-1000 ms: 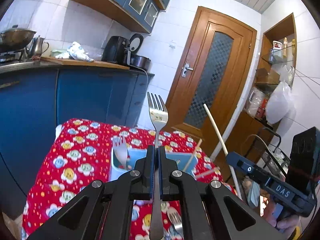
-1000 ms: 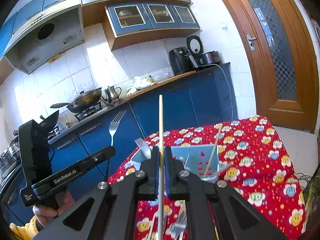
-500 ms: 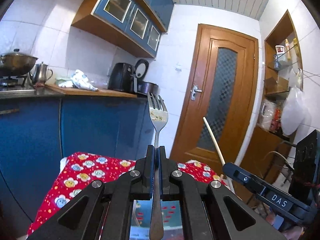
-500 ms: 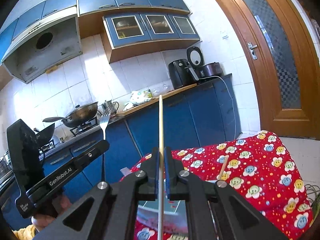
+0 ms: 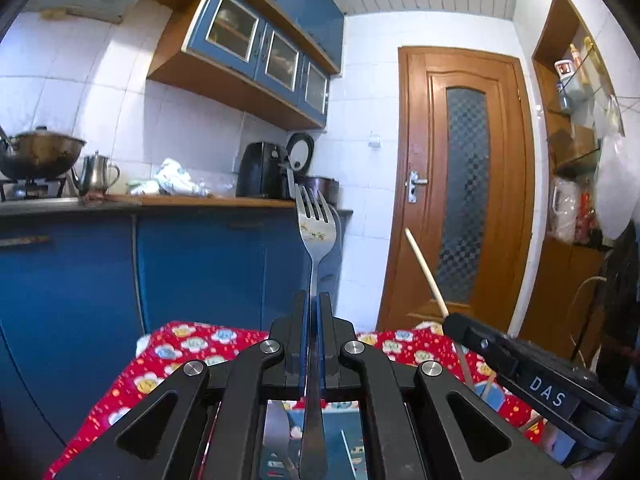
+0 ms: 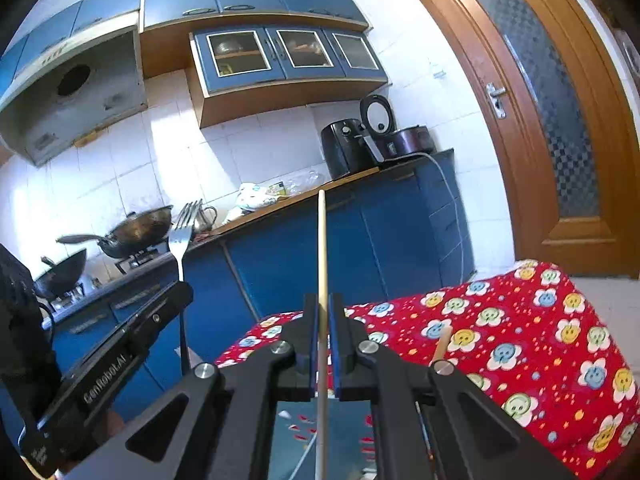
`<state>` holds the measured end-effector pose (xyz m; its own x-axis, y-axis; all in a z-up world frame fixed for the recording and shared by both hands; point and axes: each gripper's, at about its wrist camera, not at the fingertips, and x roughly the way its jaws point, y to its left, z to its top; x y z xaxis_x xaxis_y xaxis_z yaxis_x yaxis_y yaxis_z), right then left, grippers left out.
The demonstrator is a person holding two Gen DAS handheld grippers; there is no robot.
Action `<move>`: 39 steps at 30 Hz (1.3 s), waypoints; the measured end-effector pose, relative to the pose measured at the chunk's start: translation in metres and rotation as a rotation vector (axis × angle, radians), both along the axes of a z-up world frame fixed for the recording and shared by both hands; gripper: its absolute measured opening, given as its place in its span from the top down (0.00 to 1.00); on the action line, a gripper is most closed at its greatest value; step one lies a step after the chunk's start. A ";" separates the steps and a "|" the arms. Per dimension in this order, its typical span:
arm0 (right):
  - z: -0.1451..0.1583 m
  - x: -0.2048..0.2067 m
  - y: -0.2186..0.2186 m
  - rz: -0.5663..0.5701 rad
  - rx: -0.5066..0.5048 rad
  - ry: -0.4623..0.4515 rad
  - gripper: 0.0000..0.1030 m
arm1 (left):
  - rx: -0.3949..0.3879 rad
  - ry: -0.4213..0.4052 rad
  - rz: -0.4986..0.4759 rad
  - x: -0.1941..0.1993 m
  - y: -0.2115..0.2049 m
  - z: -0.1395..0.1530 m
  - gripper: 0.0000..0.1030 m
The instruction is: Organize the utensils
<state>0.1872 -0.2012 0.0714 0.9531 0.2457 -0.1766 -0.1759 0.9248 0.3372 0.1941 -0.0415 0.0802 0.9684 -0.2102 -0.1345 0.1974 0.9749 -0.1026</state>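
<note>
My left gripper (image 5: 313, 300) is shut on a metal fork (image 5: 316, 232) that stands upright, tines up. My right gripper (image 6: 323, 304) is shut on a wooden chopstick (image 6: 321, 240), also upright. Each gripper shows in the other view: the right one (image 5: 452, 322) with its chopstick (image 5: 424, 268), the left one (image 6: 182, 286) with its fork (image 6: 180, 236). Below the jaws lies a blue utensil holder (image 5: 348, 440), mostly hidden, with another utensil (image 5: 276, 436) in it. A second chopstick (image 6: 442, 340) pokes up from the holder (image 6: 348, 424).
The table wears a red flowered cloth (image 6: 540, 352). Blue kitchen cabinets (image 5: 192, 268) with a counter, a kettle (image 5: 96, 174) and an air fryer (image 5: 260, 170) stand behind. A wooden door (image 5: 464, 184) is at the right, and shelves (image 5: 576, 120) beside it.
Both grippers have tilted upward with their utensils held. The table and blue holder have dropped to the bottom of both views; more wall and cabinets show.
</note>
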 end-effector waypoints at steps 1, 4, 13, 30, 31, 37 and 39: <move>-0.001 0.001 0.002 -0.003 -0.021 -0.007 0.94 | -0.003 0.010 0.000 0.001 0.000 -0.003 0.97; -0.005 0.002 0.006 0.000 -0.050 -0.012 0.94 | -0.004 0.035 0.003 0.004 0.003 -0.011 0.97; -0.009 -0.008 0.011 0.008 -0.084 0.003 0.94 | -0.018 0.118 -0.023 0.009 0.005 -0.024 0.97; -0.009 -0.009 0.006 0.009 0.003 -0.003 0.93 | -0.047 0.175 -0.054 -0.008 0.013 -0.013 0.89; -0.009 -0.010 0.006 0.012 0.002 -0.005 0.93 | -0.051 0.183 -0.058 -0.010 0.014 -0.011 0.89; -0.010 -0.016 0.005 0.018 -0.014 0.007 0.93 | -0.058 0.208 -0.081 -0.021 0.017 -0.007 0.89; -0.010 -0.017 0.006 0.019 -0.027 0.020 0.93 | -0.055 0.211 -0.090 -0.025 0.018 -0.006 0.89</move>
<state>0.1706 -0.1955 0.0610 0.9446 0.2586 -0.2022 -0.1871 0.9302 0.3158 0.1687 -0.0239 0.0746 0.8971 -0.3067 -0.3179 0.2515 0.9463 -0.2032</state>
